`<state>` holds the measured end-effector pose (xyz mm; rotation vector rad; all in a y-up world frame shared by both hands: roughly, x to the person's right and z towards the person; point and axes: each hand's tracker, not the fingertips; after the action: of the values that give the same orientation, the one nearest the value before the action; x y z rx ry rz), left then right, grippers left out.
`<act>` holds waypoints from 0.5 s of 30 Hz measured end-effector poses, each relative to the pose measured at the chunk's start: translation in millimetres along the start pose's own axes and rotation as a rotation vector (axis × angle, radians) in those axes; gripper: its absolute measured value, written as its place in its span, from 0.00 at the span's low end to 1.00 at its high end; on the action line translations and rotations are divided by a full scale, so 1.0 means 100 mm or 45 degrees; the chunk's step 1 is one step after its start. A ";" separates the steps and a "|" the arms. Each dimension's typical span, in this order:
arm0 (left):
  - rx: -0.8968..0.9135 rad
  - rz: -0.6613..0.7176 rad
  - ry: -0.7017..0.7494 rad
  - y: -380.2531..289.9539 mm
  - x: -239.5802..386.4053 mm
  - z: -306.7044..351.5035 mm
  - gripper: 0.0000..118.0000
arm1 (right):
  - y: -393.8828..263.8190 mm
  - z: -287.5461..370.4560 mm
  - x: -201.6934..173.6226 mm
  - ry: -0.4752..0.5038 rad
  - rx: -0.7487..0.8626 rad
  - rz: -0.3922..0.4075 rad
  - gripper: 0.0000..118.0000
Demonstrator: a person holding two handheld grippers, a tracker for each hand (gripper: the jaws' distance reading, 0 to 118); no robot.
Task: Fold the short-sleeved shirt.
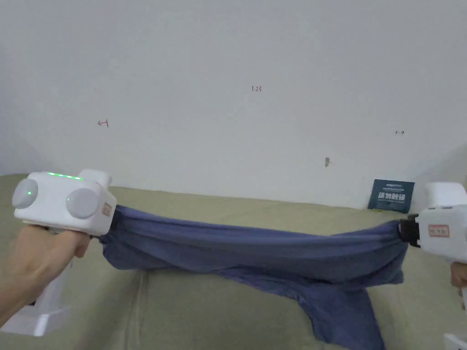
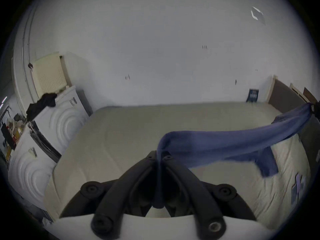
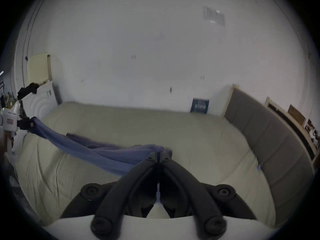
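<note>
A blue short-sleeved shirt (image 1: 255,255) hangs stretched in the air above a beige bed (image 1: 205,310), sagging in the middle, with one part drooping down at the lower right. My left gripper (image 1: 114,218) is shut on its left end, and its black jaws pinch the cloth (image 2: 216,145) in the left gripper view (image 2: 159,155). My right gripper (image 1: 403,230) is shut on the right end. In the right gripper view its jaws (image 3: 158,154) meet on bunched blue fabric (image 3: 103,152), and the left gripper (image 3: 26,123) shows far off at the left.
A white wall (image 1: 237,114) rises behind the bed, with a dark blue card (image 1: 391,196) leaning against it at the right. A grey padded headboard (image 3: 270,136) lines the right side. White appliances (image 2: 57,120) with dark clothing on top stand at the left.
</note>
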<state>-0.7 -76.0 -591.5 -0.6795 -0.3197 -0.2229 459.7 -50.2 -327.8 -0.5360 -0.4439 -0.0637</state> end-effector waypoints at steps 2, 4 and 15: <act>-0.007 0.017 -0.028 -0.42 -0.02 0.11 0.01 | -0.45 0.19 -0.02 0.022 -0.007 -0.033 0.02; -0.043 0.012 -0.052 -0.84 -0.06 0.26 0.01 | -0.92 0.40 0.00 0.064 -0.073 -0.110 0.02; -0.151 0.091 -0.150 -2.52 -0.29 1.01 0.01 | -2.70 1.52 0.08 0.105 -0.251 -0.200 0.02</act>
<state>-126.4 -198.4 -382.1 -0.8220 -0.3960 -0.1345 361.0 -204.9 -78.0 -0.6887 -0.4007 -0.2817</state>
